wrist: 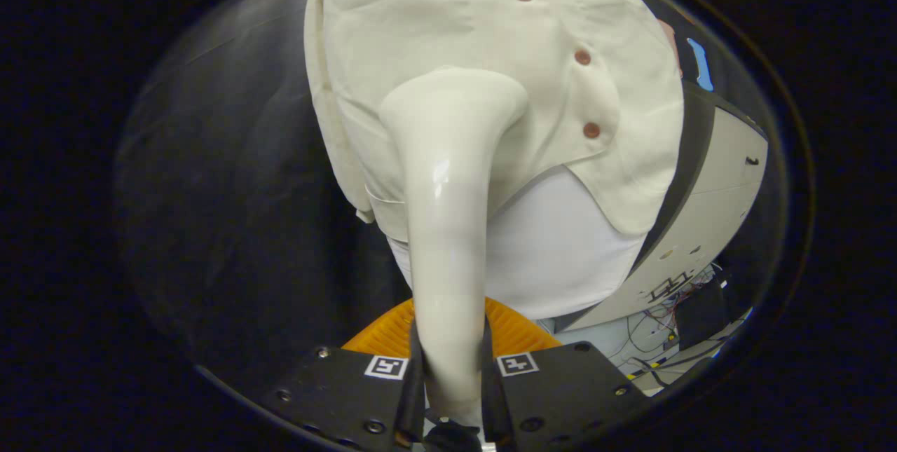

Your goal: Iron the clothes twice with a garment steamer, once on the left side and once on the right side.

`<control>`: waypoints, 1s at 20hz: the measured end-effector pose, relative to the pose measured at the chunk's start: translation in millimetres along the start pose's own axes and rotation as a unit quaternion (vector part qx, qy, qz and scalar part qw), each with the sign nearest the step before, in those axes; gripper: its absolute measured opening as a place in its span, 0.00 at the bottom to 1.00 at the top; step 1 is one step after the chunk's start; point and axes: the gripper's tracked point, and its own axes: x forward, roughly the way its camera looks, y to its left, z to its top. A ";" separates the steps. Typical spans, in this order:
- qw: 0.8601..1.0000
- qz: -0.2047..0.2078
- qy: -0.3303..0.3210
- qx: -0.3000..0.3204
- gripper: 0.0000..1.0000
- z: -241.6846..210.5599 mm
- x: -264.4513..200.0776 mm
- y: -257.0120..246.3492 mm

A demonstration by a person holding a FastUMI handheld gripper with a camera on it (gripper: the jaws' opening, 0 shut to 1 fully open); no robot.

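Gripper view: gripper (448, 375) is clamped on the garment steamer (448, 228), both fingers (410, 382) pressing the sides of its glossy cream handle, jaws narrow with the handle filling the gap. Handle runs straight ahead from between the fingers and flares into the steamer head (455, 98).

Head sits against the shirt (448, 24), a cream button-up hanging upright beyond the fingers. Contact patch is on the panel left of the button row, around mid-height of the visible part of the shirt. Cannot tell if the head face is pressed flat or just touching; the face itself is hidden behind the head.

Buttons (582, 57) are reddish-brown, four visible, running down the placket just right of the head. Shirt hem curves up at the front; a white undergarment (560, 249) hangs out below it, behind the handle.

Orange ribbed piece (511, 329) just ahead of the fingertips, under the handle, partly covered by it. What it belongs to is not clear.

Right of the shirt: light panel with a dark edge (708, 214), a few holes and a small fitting on it. Below that, loose wires (666, 347) on a pale surface.

Haze on the dark cloth left of the shirt, could be steam, cannot confirm.
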 end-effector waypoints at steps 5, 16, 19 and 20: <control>0.997 -0.010 -0.064 -0.029 0.32 34.5 -85.0 -14.5; 0.980 -0.045 -0.193 -0.002 0.31 157.6 -213.0 -74.9; 0.978 -0.042 -0.206 0.009 0.32 182.9 -202.9 -85.0; 0.977 -0.040 -0.208 0.010 0.32 189.6 -196.7 -86.7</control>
